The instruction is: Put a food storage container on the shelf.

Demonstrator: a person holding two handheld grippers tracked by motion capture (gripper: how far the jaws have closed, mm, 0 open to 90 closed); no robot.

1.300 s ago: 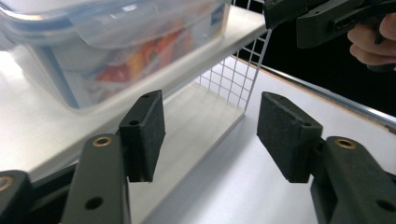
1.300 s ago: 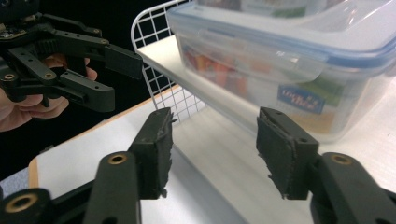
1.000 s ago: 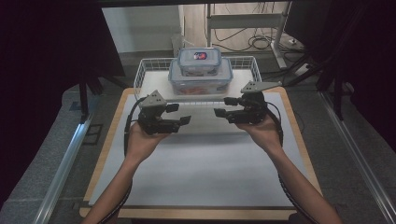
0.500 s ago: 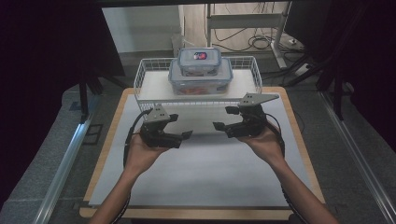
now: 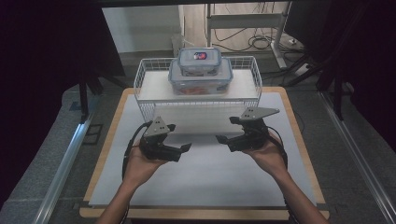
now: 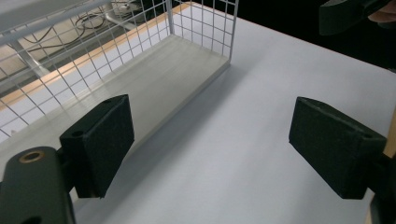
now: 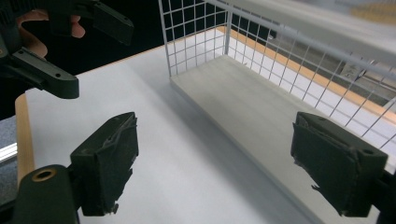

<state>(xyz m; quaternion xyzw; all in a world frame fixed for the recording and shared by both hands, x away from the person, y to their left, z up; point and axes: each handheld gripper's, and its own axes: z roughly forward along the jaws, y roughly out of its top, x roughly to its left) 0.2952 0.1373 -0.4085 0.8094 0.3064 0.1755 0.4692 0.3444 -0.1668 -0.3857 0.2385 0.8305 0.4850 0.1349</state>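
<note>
High view: the left gripper [image 5: 180, 150] and the right gripper [image 5: 224, 140] hang side by side over the white mat [image 5: 205, 186], tips turned toward each other with a bare strip of mat between them, each borne on an upturned hand. Both stand wide apart at the jaws with nothing between them, and both have just been spreading wider. Beyond the two grippers, past their far sides, stands the wire rack [image 5: 144, 79], and on its top shelf, well apart from either gripper, sits the big box [image 5: 201, 84] with the small box [image 5: 200, 58] stacked on its lid; something reddish shows through the big box's wall, though what it is I cannot make out from here. Left gripper view: the pads [image 6: 100, 140] frame empty mat [image 6: 243, 154], the rack [image 6: 205, 23] with its pale lower board lies ahead and to the left of them, and the right gripper [image 6: 345, 14] shows as a dark shape at the far upper right. Right gripper view: the pads [image 7: 109, 158] are frayed at the edges and frame mat [image 7: 154, 140] and board alike, the rack [image 7: 196, 32] rises ahead and to the right, and the left gripper [image 7: 70, 51] sits at the upper left, held in a hand [image 7: 32, 23], near the mat's wooden edge.
</note>
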